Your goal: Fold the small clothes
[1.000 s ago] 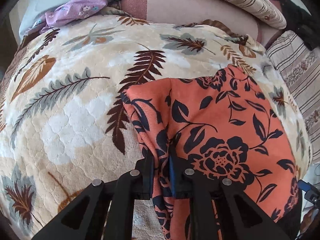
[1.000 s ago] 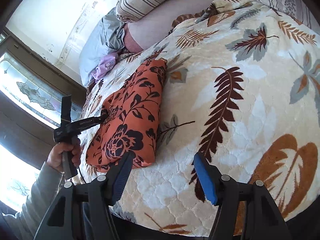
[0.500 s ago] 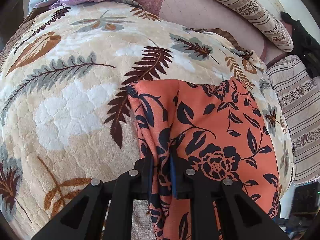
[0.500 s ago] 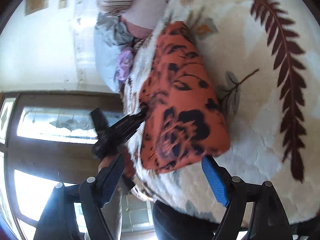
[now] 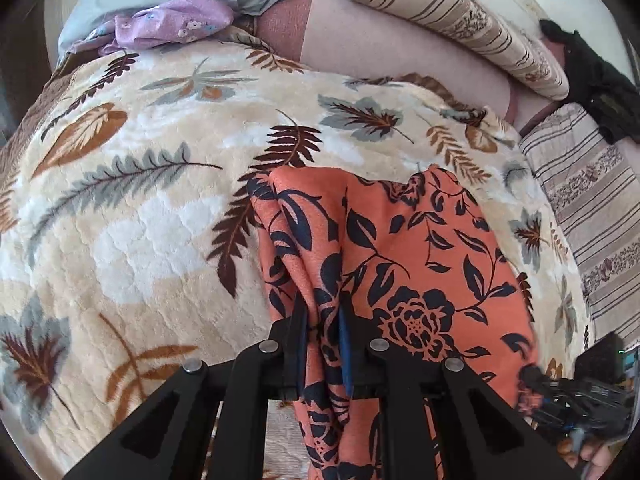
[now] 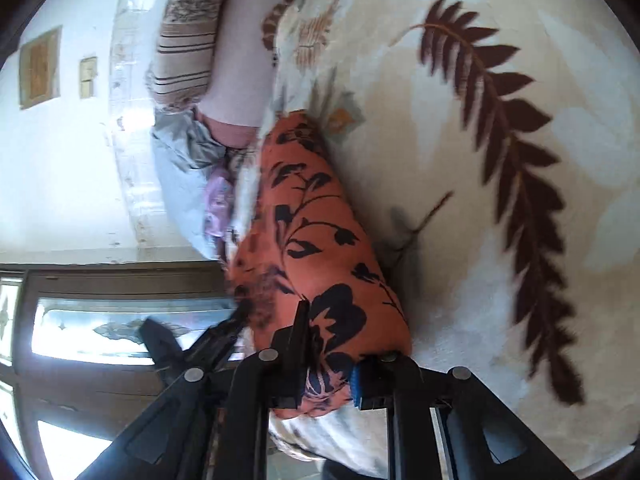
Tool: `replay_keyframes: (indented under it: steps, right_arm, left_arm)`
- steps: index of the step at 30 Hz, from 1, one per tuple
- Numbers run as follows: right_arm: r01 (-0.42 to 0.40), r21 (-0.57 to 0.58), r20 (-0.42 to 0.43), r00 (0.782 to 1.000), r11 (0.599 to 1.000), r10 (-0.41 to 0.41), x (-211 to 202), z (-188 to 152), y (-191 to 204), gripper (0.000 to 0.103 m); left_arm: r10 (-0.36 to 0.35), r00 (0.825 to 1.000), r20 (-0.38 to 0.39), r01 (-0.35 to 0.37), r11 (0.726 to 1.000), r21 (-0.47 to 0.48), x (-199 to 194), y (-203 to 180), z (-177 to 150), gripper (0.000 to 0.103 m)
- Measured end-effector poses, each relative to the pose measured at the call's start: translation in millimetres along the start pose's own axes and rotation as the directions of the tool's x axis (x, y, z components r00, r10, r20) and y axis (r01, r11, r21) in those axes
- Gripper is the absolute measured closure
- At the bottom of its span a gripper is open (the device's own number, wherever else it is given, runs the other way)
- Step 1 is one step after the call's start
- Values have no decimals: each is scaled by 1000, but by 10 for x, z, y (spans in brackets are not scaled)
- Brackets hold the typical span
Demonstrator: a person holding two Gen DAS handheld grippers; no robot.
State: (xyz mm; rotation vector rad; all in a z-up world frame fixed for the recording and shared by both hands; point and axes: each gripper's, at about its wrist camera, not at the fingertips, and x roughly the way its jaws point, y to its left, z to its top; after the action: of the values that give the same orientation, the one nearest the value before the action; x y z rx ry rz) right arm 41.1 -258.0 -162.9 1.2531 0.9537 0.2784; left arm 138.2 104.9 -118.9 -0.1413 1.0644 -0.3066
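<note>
My left gripper (image 5: 323,330) pinches the orange garment (image 5: 400,264) lying mid-frame on the blanket (image 5: 132,216); my right gripper (image 6: 328,356) has just been closing onto its near corner. Lift both evenly.

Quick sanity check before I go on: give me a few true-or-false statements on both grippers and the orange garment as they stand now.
1. The left gripper is clamped on the orange floral garment. True.
2. The right gripper is open and clear of the cloth. False: its jaws have just been closing and pinch the garment's near end.
3. The garment lies on a leaf-patterned blanket. True.
4. The purple cloth lies on top of the orange garment. False: it sits apart, at the blanket's far edge.
</note>
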Motion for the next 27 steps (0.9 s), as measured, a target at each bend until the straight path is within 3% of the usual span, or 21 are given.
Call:
replay_keyframes:
  steps: [1, 2, 3, 6, 8, 11, 14, 16, 17, 18, 21, 22, 23, 25, 26, 27]
  right_arm:
    - [25, 35, -17, 1000, 999, -25, 56, 30, -134, 84]
    - [-26, 81, -37, 999, 996, 29, 101, 45, -266, 83]
    - [-83, 103, -49, 995, 991, 89, 96, 50, -327, 83]
    - [-57, 10, -78, 995, 998, 58, 21, 18, -223, 80]
    - [-54, 0, -88, 995, 999, 54, -23, 35, -260, 80]
    - [-62, 4, -103, 993, 998, 62, -96, 37, -296, 80]
    - [-53, -7, -132, 990, 999, 52, -228, 46, -361, 79]
    - [-24, -33, -147, 989, 999, 19, -311, 67, -407, 77]
    - [16, -45, -152, 988, 999, -22, -367, 76, -437, 67]
    - [22, -55, -148, 988, 998, -30, -435, 76, -445, 67]
    - [83, -123, -121, 988, 989, -98, -656, 116, -342, 63]
    - [91, -152, -98, 989, 984, -107, -730, 147, -270, 55]
    - [97, -179, -68, 992, 979, -111, -787, 192, -185, 33]
    - [102, -236, -13, 994, 966, -108, -832, 318, 19, 20]
    - [97, -257, -9, 995, 962, -102, -806, 381, 103, 20]
    - [84, -273, -13, 996, 958, -91, -736, 465, 205, 20]
  left_arm:
    - [35, 998, -48, -34, 999, 11, 180, 15, -64, 88]
    - [68, 996, -59, -67, 998, 18, 337, 55, -127, 87]
    - [39, 999, -29, -39, 999, -9, 347, 106, -130, 86]
    - [-18, 999, -36, 16, 997, -76, 319, 239, -48, 81]
    - [1, 999, -37, -4, 997, -78, 242, 241, -1, 71]
    - [-8, 1000, 8, 9, 994, -108, -74, 219, -30, 73]
    - [-35, 995, 88, 40, 997, -61, -450, 71, -274, 73]
    - [27, 999, 39, -27, 999, -17, -387, -34, -496, 72]
    - [69, 997, -37, -69, 998, 2, -203, -53, -639, 72]
    - [100, 992, -74, -100, 995, 0, -48, -21, -779, 71]
    - [65, 998, -1, -65, 994, -93, -163, 64, -861, 72]
    - [58, 998, 13, -56, 992, -110, -232, 61, -845, 72]
    - [59, 998, 30, -55, 992, -113, -315, 36, -825, 72]
    - [25, 997, 75, -18, 995, -97, -470, -50, -812, 71]
    - [2, 996, 90, 6, 996, -88, -509, -95, -830, 67]
    - [-3, 995, 98, 11, 997, -79, -499, -126, -865, 54]
